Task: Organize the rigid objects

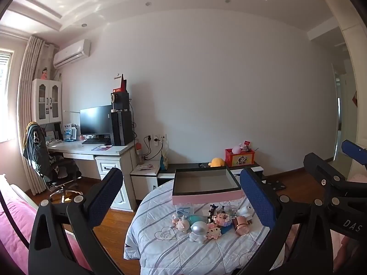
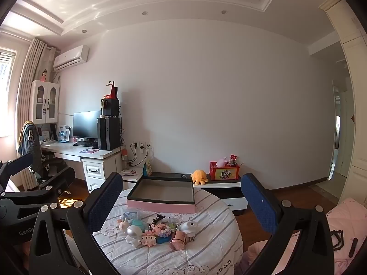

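A shallow pink box (image 1: 206, 197) with a black rim stands empty at the far side of a round table under a striped quilt (image 1: 169, 254). In front of it lies a heap of small toys: a silver astronaut figure (image 1: 199, 229), a rose-gold cylinder (image 1: 239, 224), pink block figures (image 1: 221, 220) and a white plug-like piece (image 1: 244, 210). My left gripper (image 1: 181, 178) hovers open above the near edge, holding nothing. My right gripper (image 2: 182, 180) is open and empty too, level with the box (image 2: 160, 206) and the toys (image 2: 158, 229). Each gripper shows at the edge of the other's view.
A low black-and-white cabinet (image 2: 220, 184) behind the table carries a yellow plush (image 2: 199, 176) and a red box (image 2: 224, 171). A desk with monitor (image 1: 96, 123) and an office chair (image 1: 50, 160) stand left. A pink bed (image 1: 13, 217) lies near left, pink bedding (image 2: 344, 224) right.
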Demonstrator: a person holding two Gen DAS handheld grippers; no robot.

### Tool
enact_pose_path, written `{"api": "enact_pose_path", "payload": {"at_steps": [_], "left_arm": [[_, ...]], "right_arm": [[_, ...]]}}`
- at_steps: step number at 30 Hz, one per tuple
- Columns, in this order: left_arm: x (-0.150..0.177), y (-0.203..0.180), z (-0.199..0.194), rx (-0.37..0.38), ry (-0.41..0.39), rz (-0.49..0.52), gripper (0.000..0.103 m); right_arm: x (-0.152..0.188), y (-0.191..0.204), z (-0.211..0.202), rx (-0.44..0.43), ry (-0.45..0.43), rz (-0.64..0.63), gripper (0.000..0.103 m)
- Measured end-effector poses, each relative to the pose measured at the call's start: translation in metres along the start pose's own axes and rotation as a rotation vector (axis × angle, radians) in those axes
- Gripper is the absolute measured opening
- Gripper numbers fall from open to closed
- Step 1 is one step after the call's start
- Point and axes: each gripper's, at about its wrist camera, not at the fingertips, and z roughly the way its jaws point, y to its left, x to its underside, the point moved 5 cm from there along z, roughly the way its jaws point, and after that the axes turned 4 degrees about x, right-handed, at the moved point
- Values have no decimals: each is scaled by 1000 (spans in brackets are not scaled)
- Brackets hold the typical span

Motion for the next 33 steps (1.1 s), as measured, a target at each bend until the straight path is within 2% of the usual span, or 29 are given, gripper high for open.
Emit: {"api": "enact_pose_path", "payload": {"at_steps": [33], "left_arm": [[4,5,0,4,-2,-18,103]], "right_arm": [[1,0,1,-1,16,-4,103]]}}
